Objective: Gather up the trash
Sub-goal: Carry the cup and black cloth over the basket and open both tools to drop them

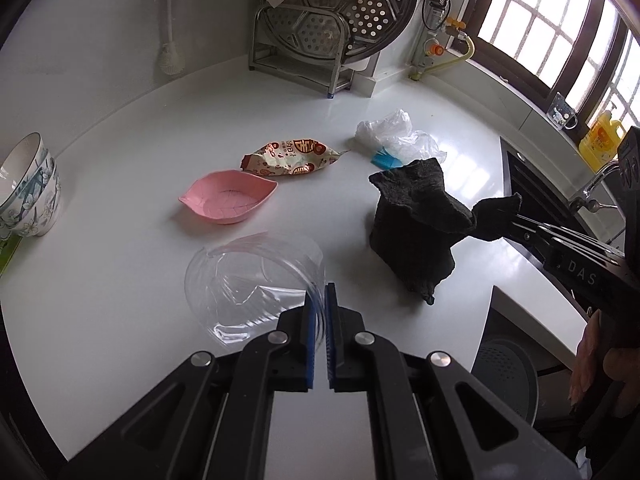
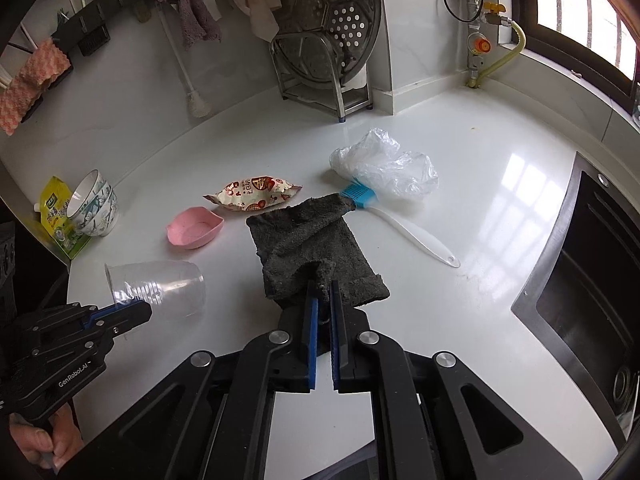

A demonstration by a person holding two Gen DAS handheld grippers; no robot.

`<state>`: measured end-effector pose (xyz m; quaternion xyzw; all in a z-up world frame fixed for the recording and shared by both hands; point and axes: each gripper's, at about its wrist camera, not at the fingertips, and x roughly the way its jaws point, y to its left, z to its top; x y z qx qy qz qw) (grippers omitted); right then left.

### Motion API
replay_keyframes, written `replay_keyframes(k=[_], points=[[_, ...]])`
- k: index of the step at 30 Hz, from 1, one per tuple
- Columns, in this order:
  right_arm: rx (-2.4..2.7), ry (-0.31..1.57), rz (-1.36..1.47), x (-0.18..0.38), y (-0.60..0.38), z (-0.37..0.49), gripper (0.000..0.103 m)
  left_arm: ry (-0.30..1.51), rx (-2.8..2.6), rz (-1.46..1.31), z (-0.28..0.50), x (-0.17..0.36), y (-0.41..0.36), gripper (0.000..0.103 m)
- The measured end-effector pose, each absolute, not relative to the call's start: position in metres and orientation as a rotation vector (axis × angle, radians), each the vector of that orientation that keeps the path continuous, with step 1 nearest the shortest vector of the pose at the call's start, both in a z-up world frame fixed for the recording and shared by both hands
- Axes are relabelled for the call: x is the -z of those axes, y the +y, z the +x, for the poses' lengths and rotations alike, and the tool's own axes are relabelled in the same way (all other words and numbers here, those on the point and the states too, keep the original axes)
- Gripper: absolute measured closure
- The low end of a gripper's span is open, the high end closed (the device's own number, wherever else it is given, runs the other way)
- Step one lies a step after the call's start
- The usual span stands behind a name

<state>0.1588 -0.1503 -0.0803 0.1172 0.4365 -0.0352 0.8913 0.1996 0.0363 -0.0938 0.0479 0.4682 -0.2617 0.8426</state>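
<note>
— Clear plastic, that cup (image 1: 256, 284): whose grip is it in?
— The left gripper (image 1: 320, 300) has it, jaws clenched on the rim, so the cup hangs off the blue pads, tipped on its side over the white counter (image 1: 120, 160). From the right wrist view the cup's mouth points left.
— And the dark cloth (image 2: 312, 256)?
— The right gripper (image 2: 325, 300) is pinched tight on a fold of it. Part of the cloth is lifted; the lower end droops to the counter, though I cannot tell whether it touches.
— What lies behind those two?
— A snack wrapper (image 1: 292, 158) flat on the counter, and just in front of it a pink leaf-shaped dish (image 1: 228, 196). To the right, a crumpled clear bag (image 2: 384, 168) lies over the blue head of a brush (image 2: 360, 196), whose white handle runs out toward the sink (image 2: 580, 280).
— Farther out?
— Stacked bowls (image 1: 28, 192) at the left edge, a steel rack (image 2: 324, 76) holding a perforated steamer plate (image 2: 344, 12) against the back wall, cloths hanging above it, a window on the right. A hand (image 2: 36, 440) shows at the bottom left, gripping the left handle.
</note>
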Motion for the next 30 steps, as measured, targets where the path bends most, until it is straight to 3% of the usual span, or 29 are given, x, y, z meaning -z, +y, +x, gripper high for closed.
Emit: replay_keyframes(k=[30], points=[[0.072, 0.932, 0.289, 0.067, -0.215, -0.05, 0.098, 0.99, 0.645, 0.159, 0.035, 0.076, -0.058, 0.098]])
